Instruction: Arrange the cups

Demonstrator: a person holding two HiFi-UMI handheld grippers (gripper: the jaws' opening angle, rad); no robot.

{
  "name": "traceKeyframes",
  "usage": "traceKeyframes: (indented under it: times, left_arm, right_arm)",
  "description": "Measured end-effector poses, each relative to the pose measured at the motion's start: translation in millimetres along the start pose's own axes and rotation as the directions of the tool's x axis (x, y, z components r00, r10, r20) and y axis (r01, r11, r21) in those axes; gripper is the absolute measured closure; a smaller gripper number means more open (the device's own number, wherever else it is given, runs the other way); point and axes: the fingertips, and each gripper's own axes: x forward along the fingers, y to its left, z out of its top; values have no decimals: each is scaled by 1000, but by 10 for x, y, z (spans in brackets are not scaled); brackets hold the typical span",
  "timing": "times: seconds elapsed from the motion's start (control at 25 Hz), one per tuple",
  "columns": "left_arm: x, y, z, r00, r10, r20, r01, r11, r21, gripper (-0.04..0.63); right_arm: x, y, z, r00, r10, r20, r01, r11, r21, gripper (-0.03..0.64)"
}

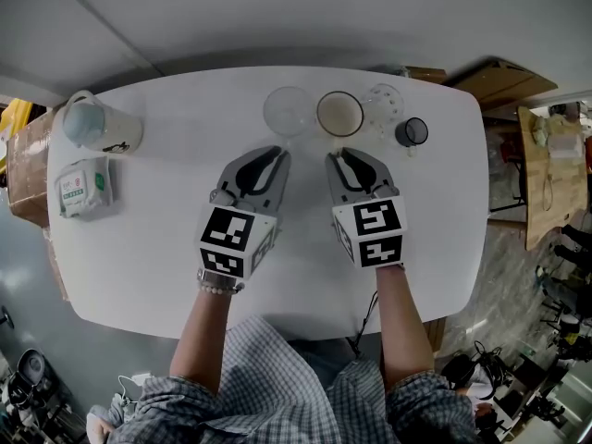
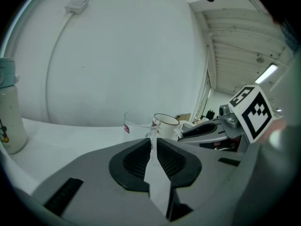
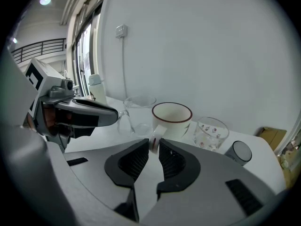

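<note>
Checked sleeves (image 1: pixel 242 398) and two bare forearms filled the bottom of the head view, reaching out over a white table (image 1: pixel 444 213). At the table's far left stood a white bottle (image 1: pixel 100 126) with a pale teal lid, and just in front of it lay a small green-and-white packet (image 1: pixel 85 189). Four cups stood in a row near the far edge. Leftmost was a clear glass cup (image 1: pixel 288 111) and touching it was a white mug (image 1: pixel 339 114) with a dark rim and a pale inside. Next came a clear tumbler (image 1: pixel 385 102) printed with small figures, then a small dark cup (image 1: pixel 412 132) set a little nearer the person. All four looked empty. The left gripper (image 1: pixel 274 153) pointed at the clear glass cup. Its jaws were drawn in to a thin slit, with that cup's handle pinched at their tips. The right gripper (image 1: pixel 345 154) lay just beside it, apart from it, and pointed at the white mug. Its jaws were likewise narrowed, with the mug's handle caught between the ribbed pads at their tips. Both cups rested on the table.
</note>
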Motion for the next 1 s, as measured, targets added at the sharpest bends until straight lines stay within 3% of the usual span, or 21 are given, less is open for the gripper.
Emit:
traceKeyframes:
  times: [0.4, 0.52, 0.64, 0.72, 1.0]
  left_arm:
    - [-39, -52, 1, 999, -40, 0, 40, 999, -1, 546]
    - [-106, -26, -5, 1000, -22, -1, 22, 1000, -5, 546]
    - [-196, 34, -8, 1000, -9, 4, 9, 999, -40, 546]
    - [-260, 67, -35, 1000, 1, -3, -1, 999, -49, 546]
    - [-505, -51, 105, 999, -17, 39, 17, 1000, 14, 569]
  right_arm:
    - [-75, 5, 88, 998, -46, 32, 47, 999, -26, 538]
    - [-263, -223, 30, 991, -123, 57, 120, 992, 49, 537]
    - [-330, -604, -172, 968, -250, 16, 246, 960, 132, 538]
    - [-294, -811, -290, 947, -320, -21, 320, 938, 135, 538]
    - [-7, -1075, -410, 923, -376, -76, 383, 915, 130, 538]
